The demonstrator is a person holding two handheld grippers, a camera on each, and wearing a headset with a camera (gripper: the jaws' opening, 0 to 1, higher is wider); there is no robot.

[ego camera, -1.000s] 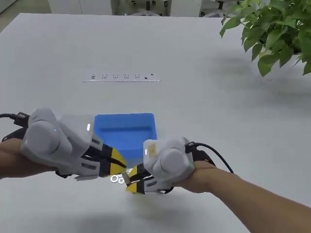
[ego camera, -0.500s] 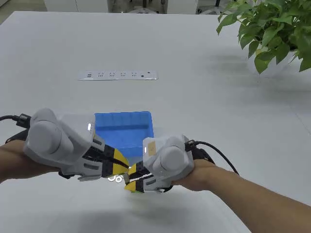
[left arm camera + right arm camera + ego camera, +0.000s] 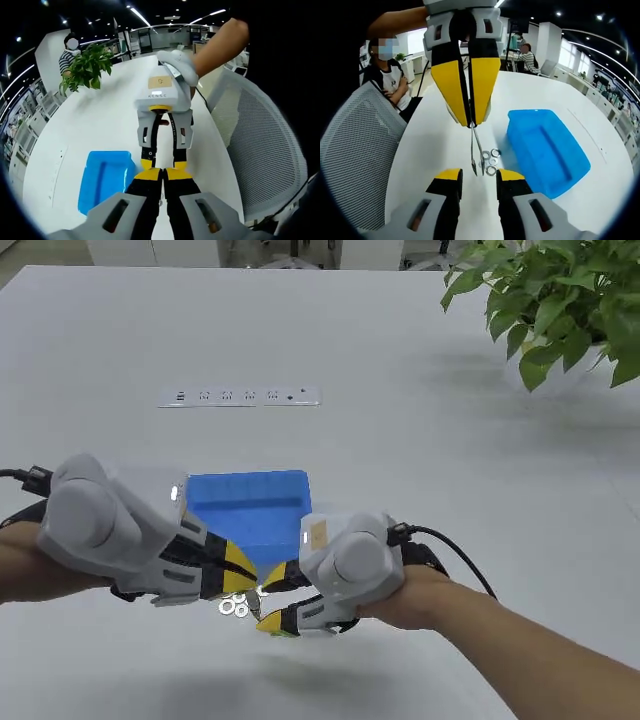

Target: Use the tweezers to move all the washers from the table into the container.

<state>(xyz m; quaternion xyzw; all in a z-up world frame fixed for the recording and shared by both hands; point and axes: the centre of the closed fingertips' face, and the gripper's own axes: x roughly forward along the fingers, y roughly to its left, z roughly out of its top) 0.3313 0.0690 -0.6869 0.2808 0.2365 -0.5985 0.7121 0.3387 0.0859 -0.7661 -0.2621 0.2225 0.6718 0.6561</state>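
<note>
I am holding a gripper in each hand over the white table [image 3: 420, 430]. My left gripper [image 3: 472, 121] is squeezing its yellow jaws tight on the tweezers [image 3: 472, 145]. The tweezers are sticking out from between those jaws and pointing down at the table. Their two thin tips are standing a little apart.

The tips are hanging right by the washers [image 3: 491, 161]. I cannot tell if they are touching any of them. The washers are lying flat on the table in a small bunch, close together. They are sitting just beside the blue container [image 3: 547, 150], on the side nearest to me. The container is resting on the table with its open side up.

My right gripper [image 3: 272, 605] is facing the left one, nearly tip to tip. Its jaws are spread apart and are gripping nothing. The washers and the tweezers' tips are sitting just ahead of its jaw tips.

Farther back on the table a white power strip [image 3: 240, 396] is lying flat. A green plant [image 3: 560, 300] is standing at the far right corner. A grey mesh chair [image 3: 355, 150] is standing by the table's edge.
</note>
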